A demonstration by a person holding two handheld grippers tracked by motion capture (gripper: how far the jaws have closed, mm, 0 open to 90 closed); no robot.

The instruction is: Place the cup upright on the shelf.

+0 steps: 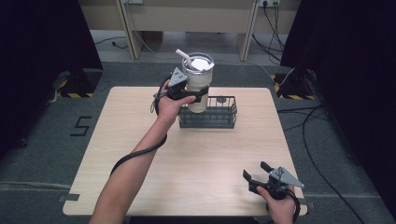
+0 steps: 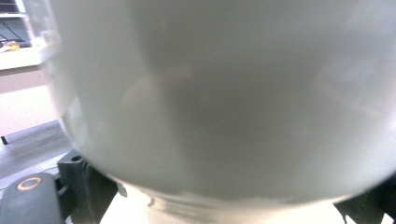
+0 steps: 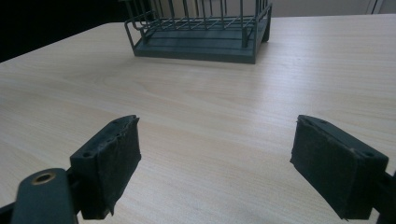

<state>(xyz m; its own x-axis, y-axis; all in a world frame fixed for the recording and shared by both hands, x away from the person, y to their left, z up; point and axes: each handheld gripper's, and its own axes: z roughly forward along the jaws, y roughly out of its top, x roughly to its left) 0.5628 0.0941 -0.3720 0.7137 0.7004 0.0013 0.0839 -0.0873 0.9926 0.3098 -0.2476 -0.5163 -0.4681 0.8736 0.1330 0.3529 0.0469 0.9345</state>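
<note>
Tumbler (image 1: 198,84), a pale cup with a clear lid and a white straw (image 1: 183,56), is held up by the left gripper (image 1: 189,95) at the far side of the table (image 1: 196,163). The jaws of this gripper are clamped on the lower half of the cup body, one on each side. The cup stands upright, and its bottom part is at the left end of the dark wire basket (image 1: 219,116), but from the high view it is not possible to tell if the bottom rests on the basket floor or hangs a little above it. In the left gripper view the cup wall (image 2: 224,102) is very close to the camera and blurred, with the dark jaws at the lower corners.

The right gripper (image 1: 259,174) is near the front right corner of the table, well apart from the cup and the basket, in the person's right hand (image 1: 280,207). Its two jaws stand wide apart and hold nothing. In the right gripper view they point over the bare wood toward the basket (image 3: 201,42), which sits far ahead. A black cable (image 1: 135,156) runs along the left forearm.
</note>
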